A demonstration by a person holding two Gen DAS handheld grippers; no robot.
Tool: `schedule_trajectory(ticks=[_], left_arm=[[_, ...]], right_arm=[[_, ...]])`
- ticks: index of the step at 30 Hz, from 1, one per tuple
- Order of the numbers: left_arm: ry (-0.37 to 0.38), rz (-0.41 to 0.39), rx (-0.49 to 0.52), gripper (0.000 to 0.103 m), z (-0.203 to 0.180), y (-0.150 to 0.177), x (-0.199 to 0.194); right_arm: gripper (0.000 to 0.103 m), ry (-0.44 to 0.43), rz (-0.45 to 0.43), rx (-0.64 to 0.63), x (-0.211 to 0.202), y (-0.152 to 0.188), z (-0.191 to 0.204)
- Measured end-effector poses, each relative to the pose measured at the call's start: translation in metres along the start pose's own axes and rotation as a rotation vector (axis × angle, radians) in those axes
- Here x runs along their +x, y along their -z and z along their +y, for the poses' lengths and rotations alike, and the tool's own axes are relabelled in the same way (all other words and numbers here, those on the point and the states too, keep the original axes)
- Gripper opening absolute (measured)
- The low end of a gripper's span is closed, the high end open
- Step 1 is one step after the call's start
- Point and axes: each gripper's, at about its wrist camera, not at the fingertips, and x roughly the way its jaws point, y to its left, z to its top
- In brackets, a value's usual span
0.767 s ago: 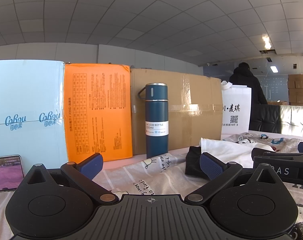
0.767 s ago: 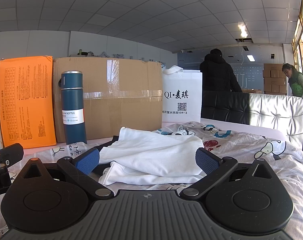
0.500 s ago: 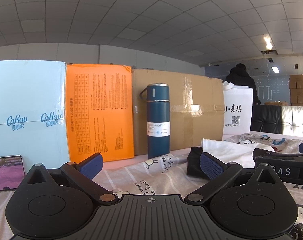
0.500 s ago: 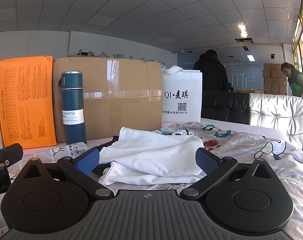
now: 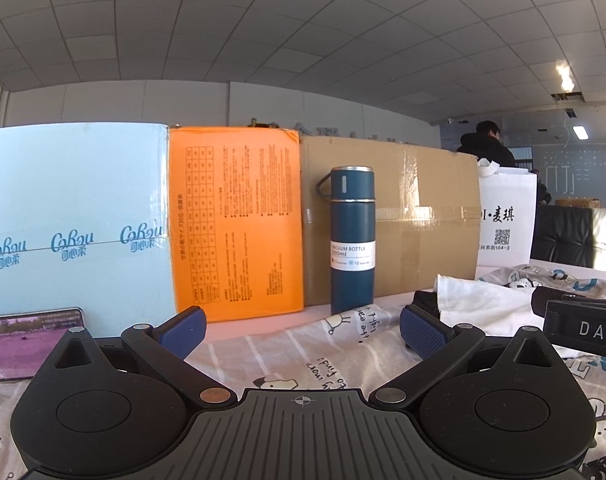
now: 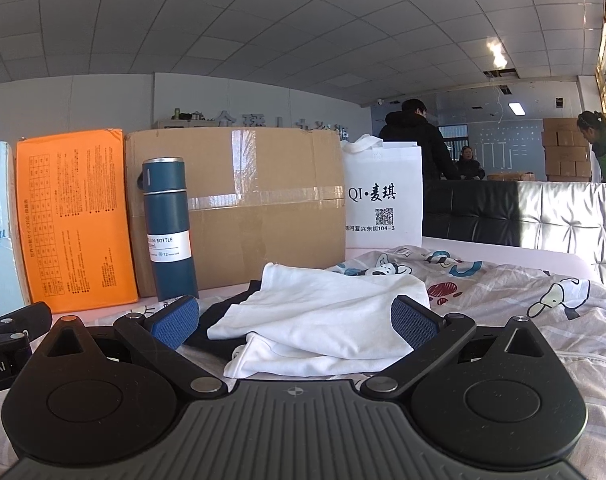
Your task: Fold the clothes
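A crumpled white garment (image 6: pixel 323 320) lies on the cartoon-print sheet (image 6: pixel 523 300), partly over a dark garment (image 6: pixel 219 312). My right gripper (image 6: pixel 295 322) is open and empty, low above the sheet, with the white garment just ahead between its blue pads. My left gripper (image 5: pixel 301 330) is open and empty over the sheet (image 5: pixel 303 344), left of the pile. In the left wrist view the white garment (image 5: pixel 483 300) and dark garment (image 5: pixel 425 300) show at right, behind the right gripper's body (image 5: pixel 583 328).
A blue vacuum bottle (image 5: pixel 351 240) stands ahead, backed by a cardboard box (image 5: pixel 423 220), an orange box (image 5: pixel 239 224) and a light blue box (image 5: pixel 71 220). A phone (image 5: pixel 27 328) leans at left. A white paper bag (image 6: pixel 383 208) and a padded bench (image 6: pixel 543 216) are at right.
The left wrist view has shifted slightly, so the bottle and boxes sit a little further right. The right gripper has not moved. A person in the background has walked.
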Motion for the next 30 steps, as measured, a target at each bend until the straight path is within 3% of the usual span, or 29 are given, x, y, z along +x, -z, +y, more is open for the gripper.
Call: schedule_trajectory(ticks=[14, 22, 30], left_arm=[[-0.077, -0.042, 0.014, 0.103, 0.020, -0.015, -0.031], [-0.157, -0.050, 0.076, 0.103, 0.041, -0.009, -0.046], [-0.195, -0.054, 0.025, 0.103, 0.061, 0.003, -0.047]], right_arm=[[0.103, -0.109, 0.039, 0.047, -0.019, -0.013, 0.028], [0.103, -0.170, 0.062, 0.060, -0.026, -0.014, 0.053], [0.103, -0.237, 0.048, 0.056, -0.020, 0.002, 0.065]])
